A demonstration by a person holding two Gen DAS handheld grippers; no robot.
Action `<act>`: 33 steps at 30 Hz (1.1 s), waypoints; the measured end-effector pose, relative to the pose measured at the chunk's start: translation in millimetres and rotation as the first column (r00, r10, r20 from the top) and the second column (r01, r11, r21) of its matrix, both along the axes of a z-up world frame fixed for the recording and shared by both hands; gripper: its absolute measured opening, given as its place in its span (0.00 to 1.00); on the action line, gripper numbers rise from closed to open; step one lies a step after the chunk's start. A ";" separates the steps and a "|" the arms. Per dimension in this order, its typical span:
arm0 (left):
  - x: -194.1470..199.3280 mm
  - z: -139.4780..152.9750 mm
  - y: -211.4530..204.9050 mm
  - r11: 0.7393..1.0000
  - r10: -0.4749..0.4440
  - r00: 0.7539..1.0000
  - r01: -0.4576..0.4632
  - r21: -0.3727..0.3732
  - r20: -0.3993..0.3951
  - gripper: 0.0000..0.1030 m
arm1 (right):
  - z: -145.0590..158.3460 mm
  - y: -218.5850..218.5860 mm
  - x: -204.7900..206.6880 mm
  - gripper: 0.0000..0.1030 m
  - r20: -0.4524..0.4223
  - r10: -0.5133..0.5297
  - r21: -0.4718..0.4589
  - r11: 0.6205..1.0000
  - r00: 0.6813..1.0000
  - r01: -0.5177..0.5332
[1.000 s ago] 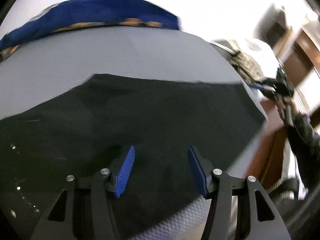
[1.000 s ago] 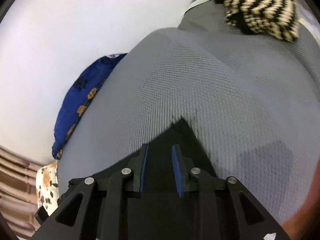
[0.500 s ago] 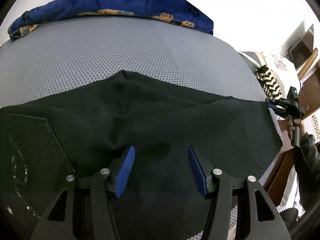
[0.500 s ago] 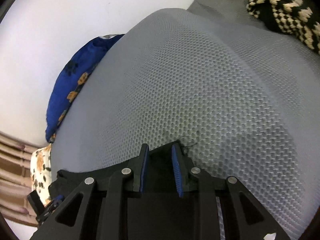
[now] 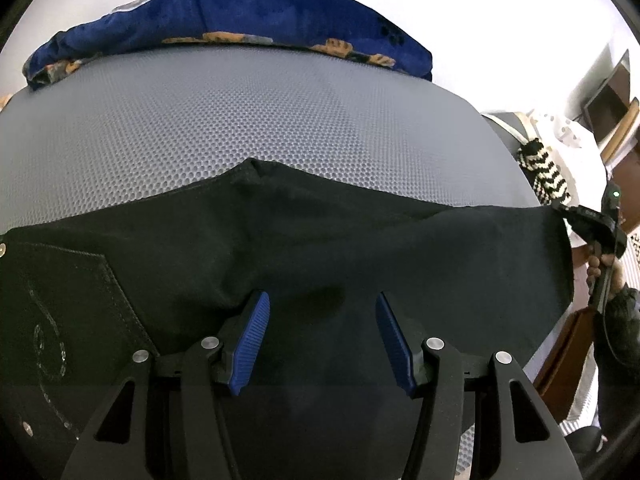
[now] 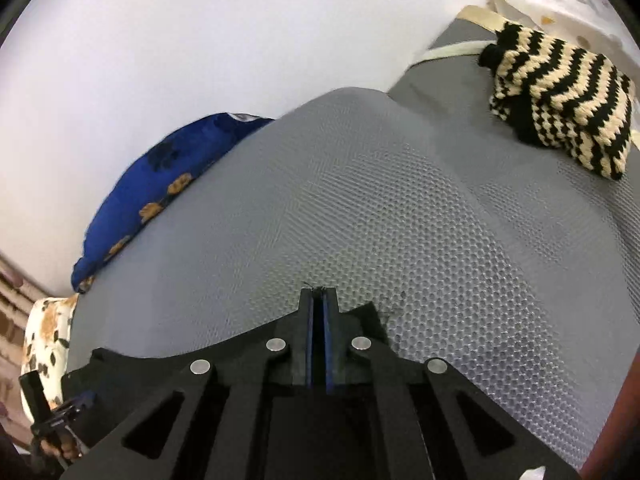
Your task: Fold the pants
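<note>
Black pants (image 5: 320, 248) lie spread across a grey mesh mattress (image 5: 256, 120), with a stitched back pocket at the left. My left gripper (image 5: 322, 340) is open, its blue pads just above the cloth near the crotch fold. My right gripper (image 6: 319, 300) is shut on the pants' leg-end corner (image 6: 368, 316) at the mattress's near edge. In the left wrist view the right gripper (image 5: 592, 224) shows at the far right, holding the pants' end.
A blue floral pillow (image 5: 224, 20) lies at the far edge against a white wall. A black-and-cream knitted item (image 6: 560, 100) sits on the mattress (image 6: 360, 200) at the right. Wooden furniture (image 5: 616, 120) stands beyond the right side.
My right gripper closed from slightly open onto the pants' corner. The left gripper stayed open and moved nearer to the cloth.
</note>
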State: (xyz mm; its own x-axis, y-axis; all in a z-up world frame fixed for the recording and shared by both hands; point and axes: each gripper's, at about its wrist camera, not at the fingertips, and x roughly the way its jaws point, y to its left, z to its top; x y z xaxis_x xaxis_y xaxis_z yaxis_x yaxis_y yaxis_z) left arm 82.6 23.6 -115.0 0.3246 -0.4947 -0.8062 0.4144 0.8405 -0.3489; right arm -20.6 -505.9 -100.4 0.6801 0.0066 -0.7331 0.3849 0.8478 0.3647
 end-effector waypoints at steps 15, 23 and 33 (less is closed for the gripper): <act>-3.0 1.4 13.9 1.000 -0.021 0.998 0.022 -0.006 0.054 0.55 | 22.0 23.4 16.3 0.27 -0.078 -0.029 -0.050 0.998 0.997 0.025; -2.1 11.2 51.3 0.999 0.018 0.990 -0.022 0.031 0.138 0.55 | 36.7 179.7 99.6 0.27 -0.069 0.418 0.068 0.908 0.906 -0.413; 6.5 8.1 123.3 0.985 0.141 0.970 -0.158 0.075 0.197 0.55 | -15.9 375.8 184.3 0.27 -0.126 0.786 0.212 0.618 0.605 -0.758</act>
